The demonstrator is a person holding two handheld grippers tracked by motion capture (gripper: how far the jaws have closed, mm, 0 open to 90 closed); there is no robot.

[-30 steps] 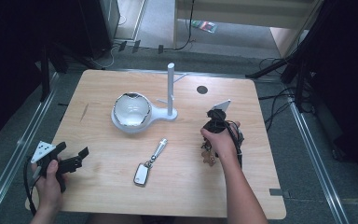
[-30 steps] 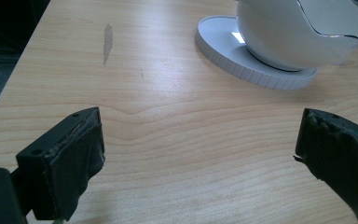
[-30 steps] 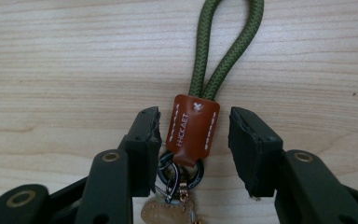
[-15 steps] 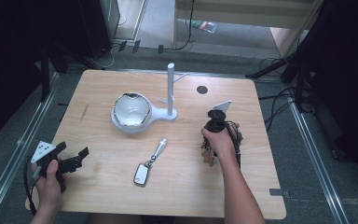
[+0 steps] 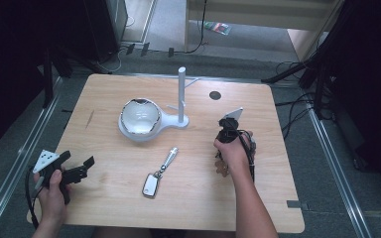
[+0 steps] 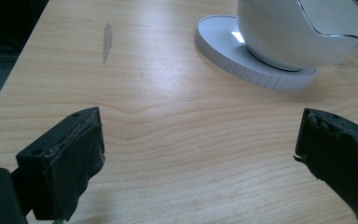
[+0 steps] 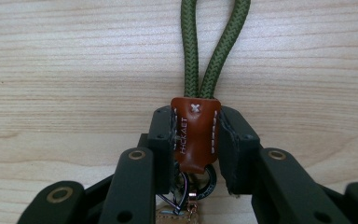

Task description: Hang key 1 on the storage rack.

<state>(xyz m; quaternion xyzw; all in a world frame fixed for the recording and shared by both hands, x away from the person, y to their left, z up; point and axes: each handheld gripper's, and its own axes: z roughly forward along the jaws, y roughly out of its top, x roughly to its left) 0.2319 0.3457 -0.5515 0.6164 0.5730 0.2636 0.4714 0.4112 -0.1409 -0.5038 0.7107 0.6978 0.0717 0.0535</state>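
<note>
Right claw [image 7: 196,140] clamped on the brown leather tab [image 7: 195,135] of a keychain, its two jaws pressed against either side of the tab. The olive cord loop [image 7: 212,46] rises beyond the jaws against the table [image 7: 74,70], and a dark metal ring [image 7: 204,184] hangs below the tab. In the high view the right claw [image 5: 226,130] stands over the right part of the table [image 5: 104,94], with the hanging end of the keychain [image 5: 222,166] below the right hand [image 5: 234,151].

Compared with the frames one second and half a second ago, the right hand and the keychain occupy nearly the same place; any shift is too slight to tell. The grasp therefore appears settled, and the keychain is judged ready for carrying, probably toward the white post [image 5: 182,94] of the stand beside the white bowl [image 5: 140,118].

Left claw [image 6: 196,158] wide open and holding nothing, jaws far apart above bare wood, with the white bowl [image 6: 303,32] on its round base [image 6: 242,63] ahead. In the high view the left claw [image 5: 74,171] rests near the table's front left corner, unchanged in position. A car key fob [image 5: 150,186] with its metal strap [image 5: 167,158] lies untouched between the two hands.
</note>
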